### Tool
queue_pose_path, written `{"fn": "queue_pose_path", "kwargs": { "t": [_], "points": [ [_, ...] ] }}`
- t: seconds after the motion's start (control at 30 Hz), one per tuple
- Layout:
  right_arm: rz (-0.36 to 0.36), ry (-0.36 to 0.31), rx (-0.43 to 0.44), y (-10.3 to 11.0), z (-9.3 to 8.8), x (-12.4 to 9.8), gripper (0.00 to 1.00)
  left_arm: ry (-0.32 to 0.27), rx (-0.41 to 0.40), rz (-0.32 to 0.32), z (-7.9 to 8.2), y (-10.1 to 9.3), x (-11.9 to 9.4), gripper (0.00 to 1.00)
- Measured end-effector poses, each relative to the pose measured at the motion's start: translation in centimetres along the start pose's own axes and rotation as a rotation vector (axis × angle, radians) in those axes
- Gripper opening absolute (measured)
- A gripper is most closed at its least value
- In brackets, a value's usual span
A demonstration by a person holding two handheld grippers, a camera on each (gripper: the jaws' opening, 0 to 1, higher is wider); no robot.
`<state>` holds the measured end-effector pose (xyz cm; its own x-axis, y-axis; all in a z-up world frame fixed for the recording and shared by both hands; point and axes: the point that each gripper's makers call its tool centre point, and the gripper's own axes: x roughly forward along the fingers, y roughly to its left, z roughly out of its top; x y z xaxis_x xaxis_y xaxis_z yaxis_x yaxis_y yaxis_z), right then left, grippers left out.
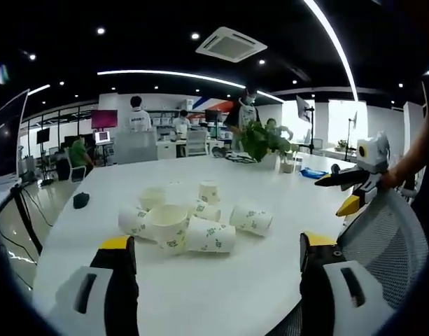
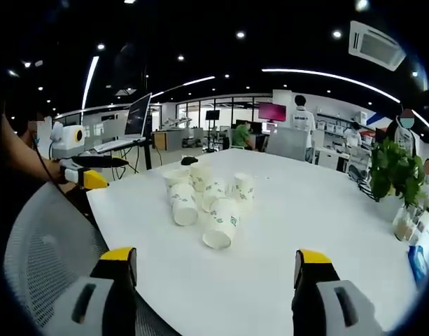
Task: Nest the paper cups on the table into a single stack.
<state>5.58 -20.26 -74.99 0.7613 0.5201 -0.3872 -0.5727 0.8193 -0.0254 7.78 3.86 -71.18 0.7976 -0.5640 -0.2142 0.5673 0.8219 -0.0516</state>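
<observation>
Cups [image 1: 190,220] lay loose in a cluster on the white tabletop [image 1: 221,280], some upright, some tipped over. Both the left tool [image 1: 217,262] and right tool [image 2: 214,269] hung short of the cups, jaws wide apart, holding nothing.

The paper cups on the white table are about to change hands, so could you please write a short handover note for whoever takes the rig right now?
Left hand-held gripper: open, empty, held short of the cups.
Right hand-held gripper: open, empty, also held back from them.
Paper cups: a loose cluster on the white table, most tipped on their sides, at least one upright at the back. The nearest one in the right gripper view lies with its mouth toward that gripper.
Done: nothing visibly nested yet.
Left: pick up each cup and nest them all into one stack.
</observation>
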Motion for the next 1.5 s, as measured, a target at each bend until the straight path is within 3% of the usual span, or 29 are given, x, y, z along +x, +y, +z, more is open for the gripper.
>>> {"fn": "queue_pose_path", "kwargs": {
  "t": [1.5],
  "points": [
    [0.004, 0.01, 0.005, 0.15, -0.11, 0.01, 0.95, -0.004, -0.017, 0.029, 0.01, 0.75, -0.1, 0.96]
  ]
}}
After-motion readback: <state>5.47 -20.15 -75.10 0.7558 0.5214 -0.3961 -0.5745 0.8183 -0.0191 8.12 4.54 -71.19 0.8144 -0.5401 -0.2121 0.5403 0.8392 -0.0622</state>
